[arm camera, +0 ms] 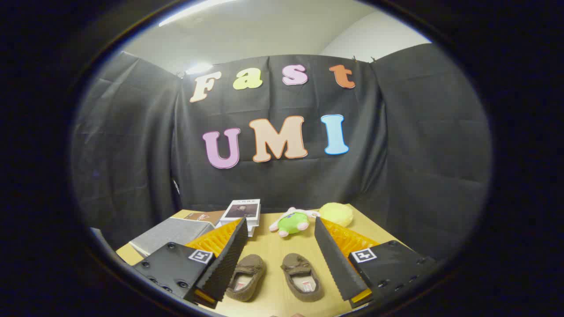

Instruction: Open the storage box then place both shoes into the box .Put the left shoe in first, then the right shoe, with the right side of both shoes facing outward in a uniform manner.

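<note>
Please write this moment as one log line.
gripper: open, empty | shoes: on table between fingers, untouched | storage box: closed, beyond left finger

You see two shoes: left one (247, 276) and right one (302, 281), soft matt suede-like cloth. Table (273, 246) smooth, pale wood-look. Grey storage box (174, 232) matt, woven-cloth look. Plush toy (293, 221) fuzzy. Yellow ball (336, 214) fluffy. Book (241, 210) glossy paper. Gripper (280, 264) spread wide, empty; fingers (227, 259) ribbed, matt.

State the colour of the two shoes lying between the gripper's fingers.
Both shoes are brown, seen in the gripper view.
</note>
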`<state>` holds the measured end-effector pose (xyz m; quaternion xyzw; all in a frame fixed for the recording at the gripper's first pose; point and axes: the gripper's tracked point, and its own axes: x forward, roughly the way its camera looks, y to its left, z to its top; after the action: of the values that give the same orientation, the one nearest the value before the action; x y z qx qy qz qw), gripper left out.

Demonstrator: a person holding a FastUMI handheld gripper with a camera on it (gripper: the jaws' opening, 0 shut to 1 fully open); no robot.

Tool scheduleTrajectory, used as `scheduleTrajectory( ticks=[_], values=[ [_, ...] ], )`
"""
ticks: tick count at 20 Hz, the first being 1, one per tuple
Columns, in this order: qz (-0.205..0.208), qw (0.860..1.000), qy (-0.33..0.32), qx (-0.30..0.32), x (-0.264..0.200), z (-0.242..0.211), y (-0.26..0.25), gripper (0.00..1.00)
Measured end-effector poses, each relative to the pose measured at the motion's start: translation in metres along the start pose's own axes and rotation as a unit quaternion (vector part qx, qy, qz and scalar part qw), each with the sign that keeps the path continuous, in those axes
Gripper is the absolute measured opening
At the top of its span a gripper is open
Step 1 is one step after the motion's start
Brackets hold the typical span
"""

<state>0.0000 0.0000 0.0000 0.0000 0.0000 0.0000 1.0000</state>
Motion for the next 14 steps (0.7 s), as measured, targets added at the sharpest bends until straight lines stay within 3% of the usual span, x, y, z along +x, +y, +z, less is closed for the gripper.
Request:
scheduleTrajectory(
  ticks=[7, 14],
  values=[
    [0.008, 1.0, 0.006, 0.008, 0.003, 0.008, 0.037, 1.0],
    [-0.011, 1.0, 0.0, -0.001, 0.003, 0.016, 0.037, 1.0]
  ],
)
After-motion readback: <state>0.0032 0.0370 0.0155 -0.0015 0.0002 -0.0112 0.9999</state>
